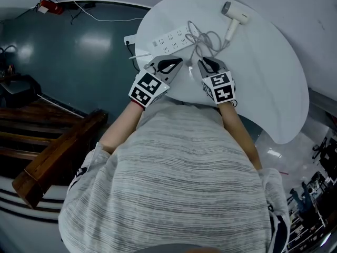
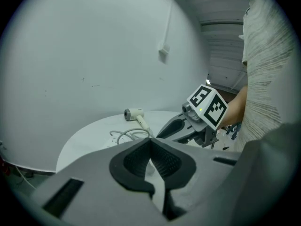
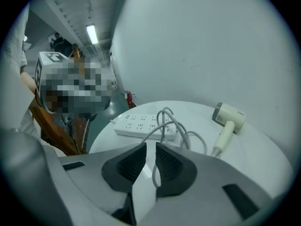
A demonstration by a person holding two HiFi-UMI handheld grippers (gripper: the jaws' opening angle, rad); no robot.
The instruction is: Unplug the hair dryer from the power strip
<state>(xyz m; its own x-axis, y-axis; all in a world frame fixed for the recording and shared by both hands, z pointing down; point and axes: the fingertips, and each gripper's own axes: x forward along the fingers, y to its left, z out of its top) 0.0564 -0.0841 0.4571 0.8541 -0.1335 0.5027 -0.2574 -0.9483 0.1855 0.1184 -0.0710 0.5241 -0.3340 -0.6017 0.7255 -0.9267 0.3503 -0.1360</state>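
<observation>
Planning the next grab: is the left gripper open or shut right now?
Shut. In the left gripper view, the left gripper has its two pads meeting at the tips, with nothing held between them.

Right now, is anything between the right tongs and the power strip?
Yes: the hair dryer's looped cord lies on the table between the right tongs and the power strip, one strand trailing toward the tongs. Nothing else visible blocks it.
</observation>
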